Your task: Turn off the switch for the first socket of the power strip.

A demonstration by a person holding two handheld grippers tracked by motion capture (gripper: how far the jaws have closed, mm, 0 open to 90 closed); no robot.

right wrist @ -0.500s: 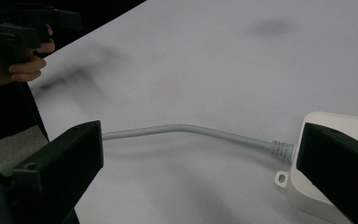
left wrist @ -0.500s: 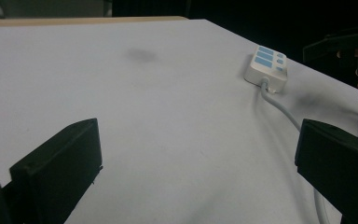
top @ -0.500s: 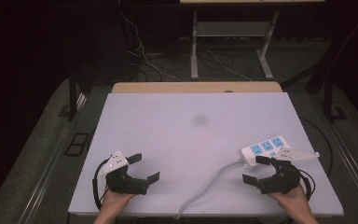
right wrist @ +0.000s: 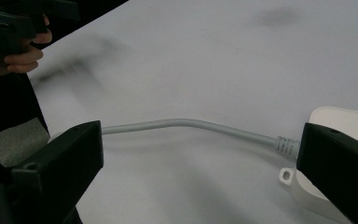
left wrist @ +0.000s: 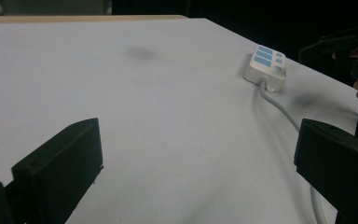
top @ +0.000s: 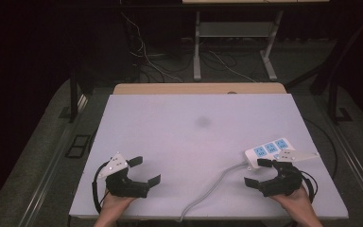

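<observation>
The white power strip (top: 267, 152) lies near the right edge of the pale surface (top: 194, 142), its grey cable (top: 212, 189) curving off toward the near edge. The right tool (top: 261, 172) sits just beside the strip's cable end with its jaws spread wide and nothing between the pads. The left tool (top: 146, 171) rests well apart at the near left corner, jaws likewise apart and empty.
</observation>
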